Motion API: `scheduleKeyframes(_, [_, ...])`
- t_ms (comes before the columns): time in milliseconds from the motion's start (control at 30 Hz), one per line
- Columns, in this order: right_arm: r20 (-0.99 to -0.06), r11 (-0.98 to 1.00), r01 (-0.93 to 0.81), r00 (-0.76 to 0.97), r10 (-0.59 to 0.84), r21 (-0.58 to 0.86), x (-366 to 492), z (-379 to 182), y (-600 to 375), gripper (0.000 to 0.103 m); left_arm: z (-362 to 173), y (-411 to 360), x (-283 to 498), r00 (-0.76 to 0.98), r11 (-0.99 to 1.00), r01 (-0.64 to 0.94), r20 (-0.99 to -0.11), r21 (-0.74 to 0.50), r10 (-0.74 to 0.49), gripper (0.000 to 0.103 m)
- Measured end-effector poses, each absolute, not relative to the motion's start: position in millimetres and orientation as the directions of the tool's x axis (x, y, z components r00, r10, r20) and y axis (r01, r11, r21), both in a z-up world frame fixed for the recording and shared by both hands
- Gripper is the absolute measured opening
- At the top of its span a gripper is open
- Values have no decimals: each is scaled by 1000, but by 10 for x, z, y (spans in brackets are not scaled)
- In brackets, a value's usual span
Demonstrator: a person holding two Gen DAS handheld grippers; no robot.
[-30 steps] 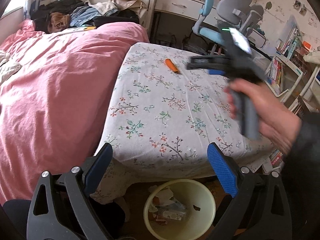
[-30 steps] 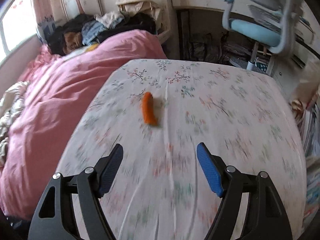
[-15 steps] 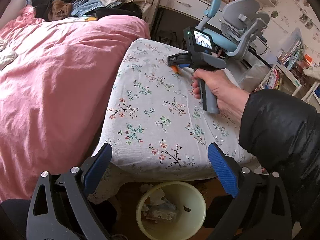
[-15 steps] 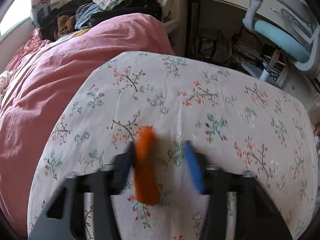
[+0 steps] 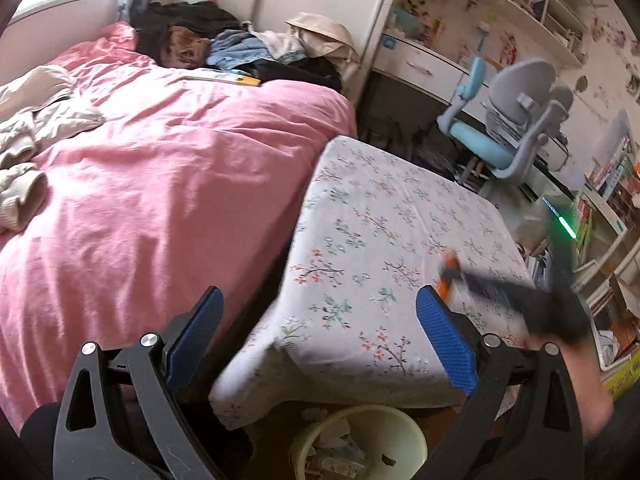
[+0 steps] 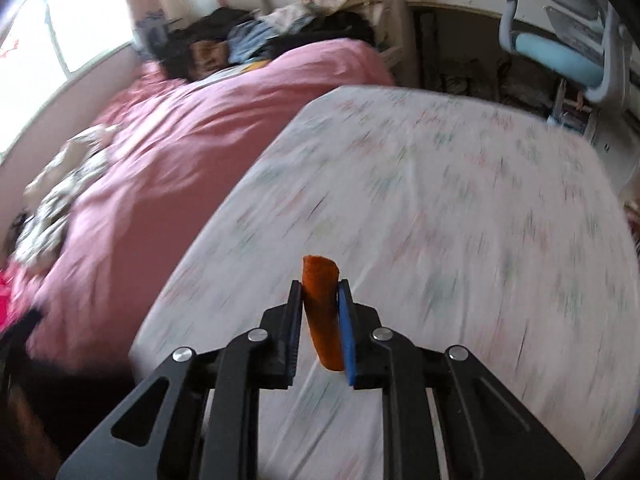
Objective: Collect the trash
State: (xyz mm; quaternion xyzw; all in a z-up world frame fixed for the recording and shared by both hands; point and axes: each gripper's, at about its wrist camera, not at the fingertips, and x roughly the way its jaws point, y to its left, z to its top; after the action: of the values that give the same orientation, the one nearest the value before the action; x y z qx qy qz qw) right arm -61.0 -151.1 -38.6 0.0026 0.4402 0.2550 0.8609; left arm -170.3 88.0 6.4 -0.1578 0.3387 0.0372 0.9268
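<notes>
A moment ago the orange scrap [image 6: 322, 312] lay flat on the flowery tabletop [image 6: 460, 220] with my right gripper [image 6: 320, 320] wide open over it. My jaws have just been closing, and now they pinch the scrap tight and it is off the cloth. It sticks out long past my fingertips, pointing away from me. The bin [image 5: 360, 444] sits on the floor below the tabletop's near edge, right under my open, empty left gripper [image 5: 320, 336].
</notes>
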Motion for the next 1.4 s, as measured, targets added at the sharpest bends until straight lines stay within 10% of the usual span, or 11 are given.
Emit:
scheduleKeyframes(533, [-859, 825, -516, 292, 421, 229, -2047, -1000, -1277, 18, -101, 901, -1776, 741, 952, -235, -670, -198, 44, 94])
scheduleKeyframes(733, [-847, 866, -450, 354, 396, 217, -1991, -981, -1388, 54, -171, 921, -1737, 724, 949, -246, -688, -195, 46, 94])
scheduleKeyframes(1400, [-711, 930, -303, 607, 355, 206, -2028, -692, -1769, 75, -252, 650, -1667, 691, 979, -167, -722, -118, 31, 96])
